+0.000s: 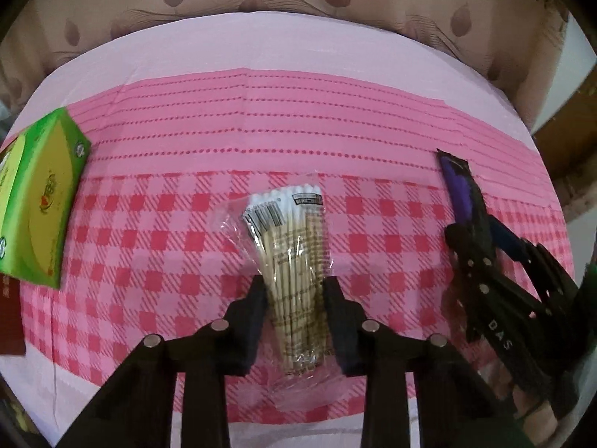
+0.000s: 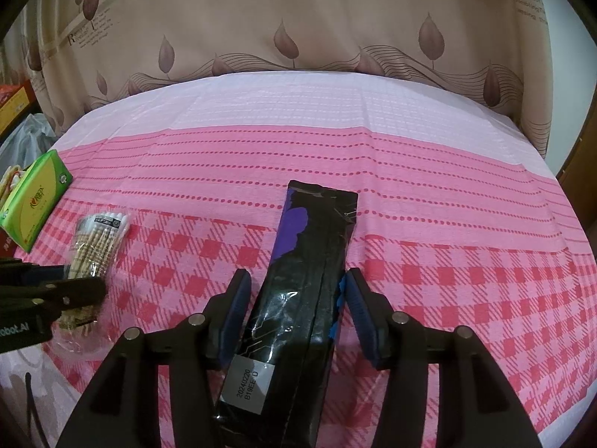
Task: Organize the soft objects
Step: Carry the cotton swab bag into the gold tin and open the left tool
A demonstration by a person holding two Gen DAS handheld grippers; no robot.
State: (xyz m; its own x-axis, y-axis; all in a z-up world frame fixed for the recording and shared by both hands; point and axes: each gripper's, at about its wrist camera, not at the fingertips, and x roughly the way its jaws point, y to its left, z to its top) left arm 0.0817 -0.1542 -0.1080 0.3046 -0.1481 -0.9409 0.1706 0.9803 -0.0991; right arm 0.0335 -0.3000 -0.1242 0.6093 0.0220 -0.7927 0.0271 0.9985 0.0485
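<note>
The swab pack (image 1: 289, 261), a clear bag of wooden-stemmed cotton swabs, lies flat on the checked part of the pink cloth (image 1: 261, 119) covering the tabletop, white tips pointing away from you. Your left tool (image 1: 294, 291) straddles its lower half: both black fingers (image 1: 257, 298) sit against the sides of the bag, but whether the pads press on it or merely touch it cannot be told. To the right of it lies the black packet (image 2: 309, 280), long, glossy, with a purple patch and a white date label at the near end. Your right tool (image 2: 294, 291) brackets this packet with its blue-padded fingers (image 2: 235, 310); a gap shows on the left side and the right pad sits at the packet's edge, so the jaws stand apart and do not clamp it. A green box (image 1: 41, 198) with a yellow face rests at the left edge of the cloth, well apart from the swab pack. Behind the tabletop hangs a beige curtain (image 2: 298, 18) printed with brown leaf shapes and some lettering.
</note>
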